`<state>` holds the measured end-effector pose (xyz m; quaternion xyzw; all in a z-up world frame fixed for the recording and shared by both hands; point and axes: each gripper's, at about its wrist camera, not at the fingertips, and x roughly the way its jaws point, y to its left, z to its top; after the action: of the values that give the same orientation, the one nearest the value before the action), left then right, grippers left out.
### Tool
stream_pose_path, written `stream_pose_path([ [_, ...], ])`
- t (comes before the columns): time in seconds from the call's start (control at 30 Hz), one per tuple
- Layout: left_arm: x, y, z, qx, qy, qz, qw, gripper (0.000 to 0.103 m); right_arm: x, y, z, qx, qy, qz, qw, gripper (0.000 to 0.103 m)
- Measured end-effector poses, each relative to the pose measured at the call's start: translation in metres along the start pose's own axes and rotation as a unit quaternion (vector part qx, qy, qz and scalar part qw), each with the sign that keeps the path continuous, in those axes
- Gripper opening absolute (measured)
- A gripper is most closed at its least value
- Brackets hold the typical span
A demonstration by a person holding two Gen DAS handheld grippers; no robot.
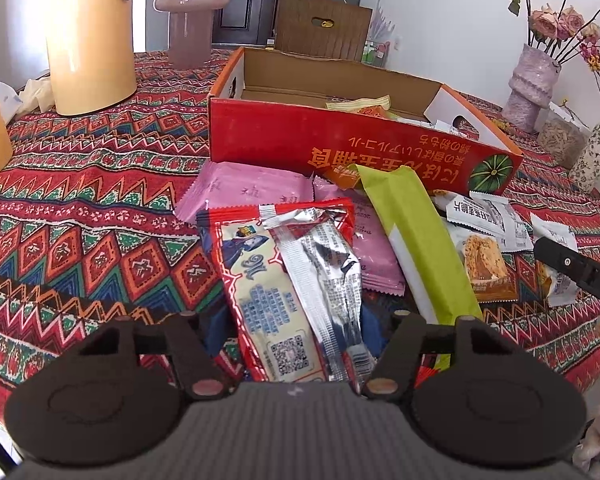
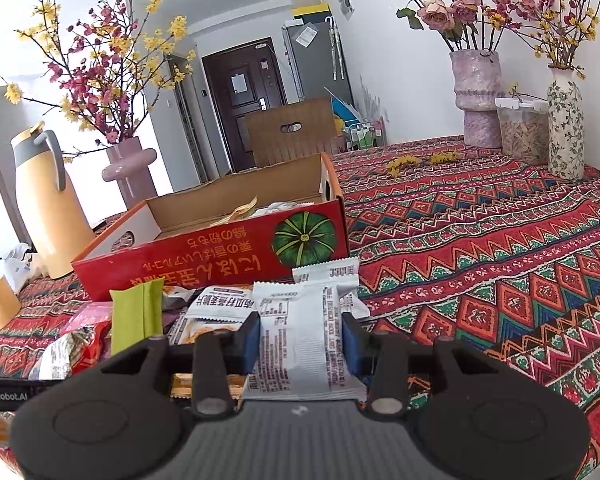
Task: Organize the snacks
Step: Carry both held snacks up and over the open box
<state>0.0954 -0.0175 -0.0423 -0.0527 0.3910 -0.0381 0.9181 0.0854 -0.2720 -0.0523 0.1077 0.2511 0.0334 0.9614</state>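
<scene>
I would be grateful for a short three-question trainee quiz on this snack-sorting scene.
1. True or false: the red cardboard box already holds some packets.
2. Which packet is between the right gripper's blue pads? A) green B) pink C) white
3. Fill in: the packet between the left gripper's jaws is red and ____.

Key: 1 true. 2 C, the white packet; the pads press its sides. 3 silver: the red and silver packet lies over the pink packets, beside the green packet.
</scene>
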Motion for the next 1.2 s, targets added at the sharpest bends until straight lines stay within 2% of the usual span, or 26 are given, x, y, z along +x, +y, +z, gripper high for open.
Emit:
stream_pose_path([
  [0.6,-0.023,0.001,0.006,0.016,-0.041,-0.008,0.999,0.063,-0.008,0.009,0.006,-0.011,-0.01,0.006,1.0,0.041],
  [1.2,-0.032,-0.005,0.04,0.03,-0.085,-0.017,0.9958,0.063,0.008,0.023,0.03,-0.024,-0.022,0.01,0.999,0.041],
])
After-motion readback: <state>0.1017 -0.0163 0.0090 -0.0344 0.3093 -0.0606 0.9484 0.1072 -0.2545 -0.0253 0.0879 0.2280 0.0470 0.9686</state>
